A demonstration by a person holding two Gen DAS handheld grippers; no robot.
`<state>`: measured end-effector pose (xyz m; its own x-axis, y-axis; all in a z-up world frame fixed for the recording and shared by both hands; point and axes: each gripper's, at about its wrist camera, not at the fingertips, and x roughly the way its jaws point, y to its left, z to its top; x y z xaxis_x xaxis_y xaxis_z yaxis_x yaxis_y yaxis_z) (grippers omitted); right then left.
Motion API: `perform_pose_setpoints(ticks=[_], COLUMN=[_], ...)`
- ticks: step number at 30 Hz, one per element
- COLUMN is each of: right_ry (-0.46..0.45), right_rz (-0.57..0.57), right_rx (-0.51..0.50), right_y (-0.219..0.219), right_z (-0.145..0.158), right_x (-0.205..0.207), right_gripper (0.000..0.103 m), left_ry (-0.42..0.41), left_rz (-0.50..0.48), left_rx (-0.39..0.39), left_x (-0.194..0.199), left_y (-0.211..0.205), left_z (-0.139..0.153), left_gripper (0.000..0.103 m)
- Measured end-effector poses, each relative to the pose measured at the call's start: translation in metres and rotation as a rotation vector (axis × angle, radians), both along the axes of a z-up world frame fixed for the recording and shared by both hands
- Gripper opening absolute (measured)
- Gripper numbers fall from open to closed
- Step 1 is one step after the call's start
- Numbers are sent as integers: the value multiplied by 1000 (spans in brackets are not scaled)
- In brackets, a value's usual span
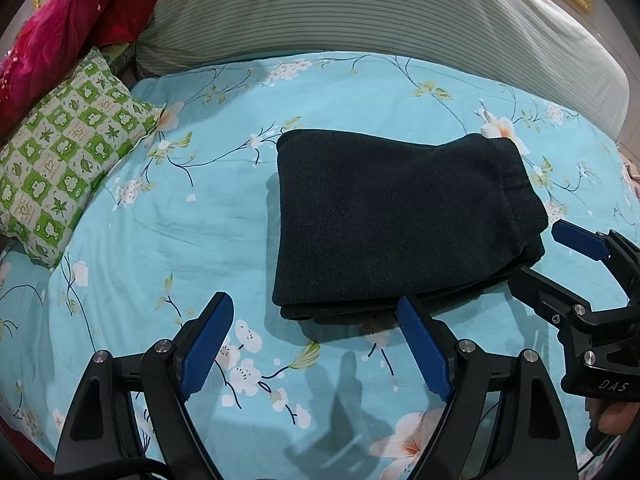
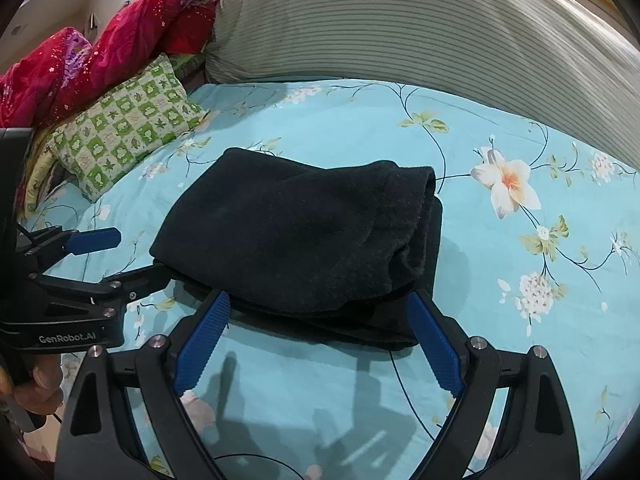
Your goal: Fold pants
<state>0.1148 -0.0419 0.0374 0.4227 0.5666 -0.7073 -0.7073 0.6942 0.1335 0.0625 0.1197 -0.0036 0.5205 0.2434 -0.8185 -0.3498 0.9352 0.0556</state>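
Black pants (image 1: 400,220) lie folded into a compact, layered rectangle on the turquoise floral bedsheet (image 1: 168,240), roughly mid-bed, with one rounded fold edge toward the striped grey bolster (image 1: 380,16). Left gripper (image 1: 316,344): jaws spread wide, blue pads (image 1: 208,344) bare, nothing held; its right pad tip sits at the near edge of the pants, its left pad over bare sheet. Right gripper (image 2: 320,340): jaws likewise wide open and empty, both pad tips at the near edge of the stack (contact with the cloth cannot be confirmed). In the right wrist view the left gripper enters from the left side, one of its arms reaching to the pants' near left corner; in the left wrist view the right gripper shows at the right edge, beside the pants' near right corner. Green-and-white checked pillow (image 1: 68,160) lies well apart to the left, with a crumpled red quilt (image 1: 72,28) behind it. Part of a hand (image 2: 36,384) grips the left handle.
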Motion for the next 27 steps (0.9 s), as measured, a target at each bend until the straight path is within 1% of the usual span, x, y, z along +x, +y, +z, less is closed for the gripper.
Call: perform_pose_setpoints(ticks=[27], right_ry=[-3], right_rz=[-1], right_rx=[3], right_y=[-1], right_z=[3], right_x=[2], right_gripper=[90], left_ry=[-4], left_rz=[1], left_rx=[2], left_x=[-2], left_y=[0], left_z=[4], left_gripper=[85])
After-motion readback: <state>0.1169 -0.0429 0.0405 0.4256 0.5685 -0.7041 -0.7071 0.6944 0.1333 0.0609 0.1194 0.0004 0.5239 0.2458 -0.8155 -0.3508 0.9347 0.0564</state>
